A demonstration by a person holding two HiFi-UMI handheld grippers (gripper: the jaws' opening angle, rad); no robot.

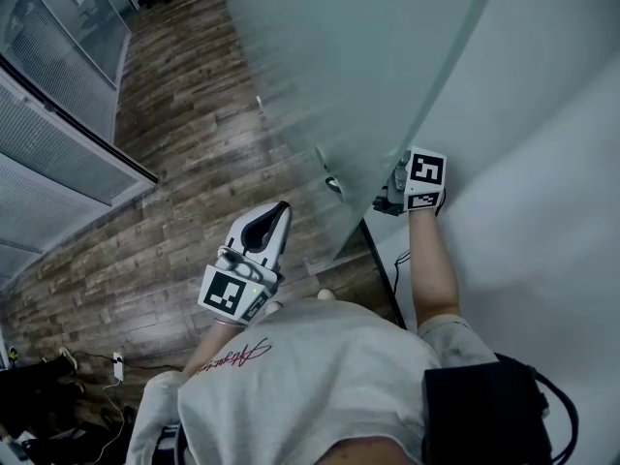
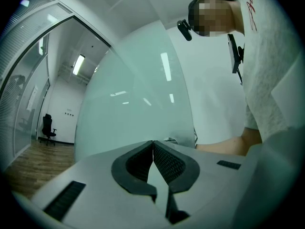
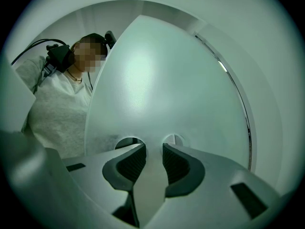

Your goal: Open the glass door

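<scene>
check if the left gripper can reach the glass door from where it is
Likely yes: the left gripper points at the glass door with nothing between them in its own view, though its jaws are shut.

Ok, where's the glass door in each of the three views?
Head view: the glass door is top centre, slanting down to the middle.
Left gripper view: the door stands in the centre.
Right gripper view: the door fills the centre.
Shared landmark: the person's white T-shirt.
</scene>
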